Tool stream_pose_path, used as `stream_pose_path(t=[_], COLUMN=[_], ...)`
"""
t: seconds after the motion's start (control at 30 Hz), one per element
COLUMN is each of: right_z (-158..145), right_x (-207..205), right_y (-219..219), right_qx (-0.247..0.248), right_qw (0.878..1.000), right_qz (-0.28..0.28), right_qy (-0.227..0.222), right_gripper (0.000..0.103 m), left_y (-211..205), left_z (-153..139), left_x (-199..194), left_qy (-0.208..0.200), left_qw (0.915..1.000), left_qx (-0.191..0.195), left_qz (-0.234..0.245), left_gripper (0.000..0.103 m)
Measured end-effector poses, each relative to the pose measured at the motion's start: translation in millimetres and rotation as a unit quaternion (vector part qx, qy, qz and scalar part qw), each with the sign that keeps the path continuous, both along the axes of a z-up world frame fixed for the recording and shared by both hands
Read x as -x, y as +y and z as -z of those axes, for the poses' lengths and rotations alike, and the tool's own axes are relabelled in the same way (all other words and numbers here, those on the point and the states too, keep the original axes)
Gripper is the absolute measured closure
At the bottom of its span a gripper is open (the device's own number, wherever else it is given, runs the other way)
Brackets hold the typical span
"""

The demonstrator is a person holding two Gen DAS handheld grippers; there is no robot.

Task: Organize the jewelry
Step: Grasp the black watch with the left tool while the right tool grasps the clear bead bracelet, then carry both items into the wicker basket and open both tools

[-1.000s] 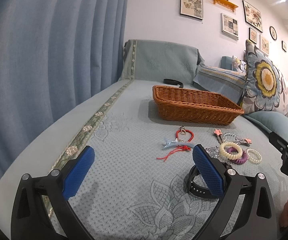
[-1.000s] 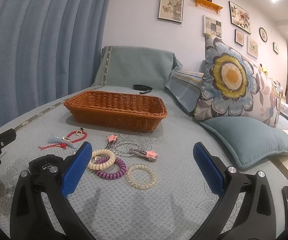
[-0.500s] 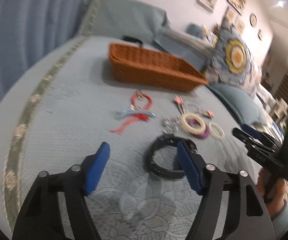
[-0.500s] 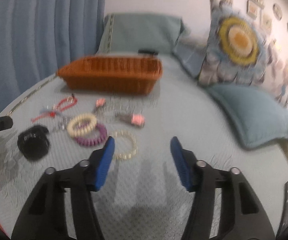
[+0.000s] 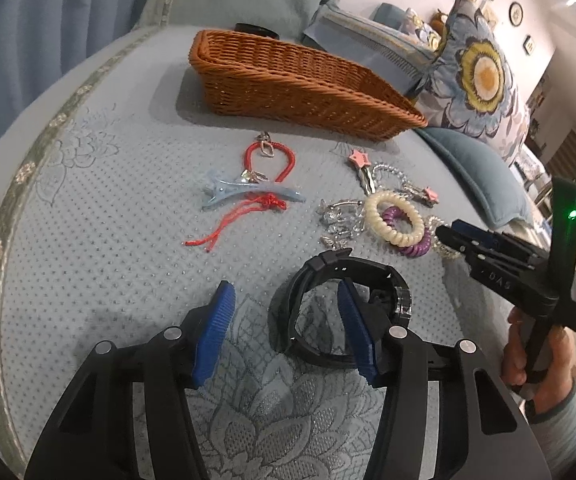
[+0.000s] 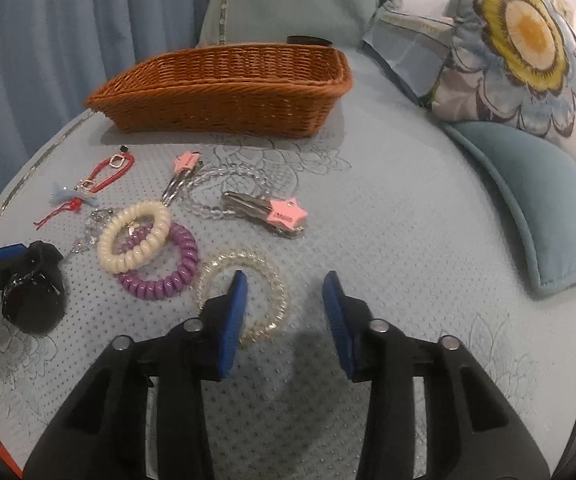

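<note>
both grippers tilt steeply down over a blue bedspread [image 6: 408, 216]. the left gripper [image 5: 284, 320] has its jaws apart, having just been closing; its right jaw sits inside the loop of a black watch [image 5: 344, 276], its left jaw outside, not pressing. the right gripper [image 6: 286, 312] also has its jaws apart after closing; its left jaw stands inside a clear bracelet [image 6: 276, 280], the other outside. cream [image 6: 134, 238] and purple [image 6: 168, 272] coil bands lie left of these jaws. a basket [image 6: 224, 92] sits well beyond. a hand [image 5: 544, 354] grips the right handle.
</note>
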State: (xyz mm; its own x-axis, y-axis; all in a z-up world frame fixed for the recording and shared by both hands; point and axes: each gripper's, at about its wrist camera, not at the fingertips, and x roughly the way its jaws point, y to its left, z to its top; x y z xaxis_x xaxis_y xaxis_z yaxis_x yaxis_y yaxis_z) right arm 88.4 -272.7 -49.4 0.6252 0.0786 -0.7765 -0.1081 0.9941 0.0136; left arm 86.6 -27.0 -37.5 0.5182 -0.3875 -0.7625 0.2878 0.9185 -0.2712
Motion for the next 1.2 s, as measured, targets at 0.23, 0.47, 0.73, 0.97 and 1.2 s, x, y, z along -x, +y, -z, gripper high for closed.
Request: stream_pose_path(t=[0.23, 0.47, 0.73, 0.97, 1.2], right_z=[-2.2, -20.5, -77.8, -112.9, -78.1], right_x=[7.7, 16.6, -8.6, -97.7, -186.4], right_y=[13.2, 2.4, 8.5, 27.0, 32.2], right_qx=[0.026, -0.008, -0.022, -0.023, -0.014], right_qw=[0.999, 0.999, 0.993, 0.992, 0.999], right_qz=[-0.018, -0.01, -0.013, -0.014, -0.004], right_qy=[-0.015, -0.048, -0.114, -0.124, -0.05], right_gripper=[0.095, 0.096, 0.096, 0.096, 0.096], left_y=[-8.8, 0.0, 3.7, -14.9, -38.6], left_z=[-1.0, -23.0, -77.7, -121.7, -98.7], left_x=[7.0, 15.0, -13.3, -98.3, -181.8], left_qy=[-0.014, -0.062, -0.116, -0.157, -0.13], left_qw=[0.9994, 0.9978, 0.9923, 0.9863, 0.9891], left_qx=[-0.033, -0.007, 0.026, 0.01, -0.034], left_qz=[-0.003, -0.021, -0.033, -0.051, -0.059], left_gripper=[0.094, 0.095, 0.095, 0.095, 0.095])
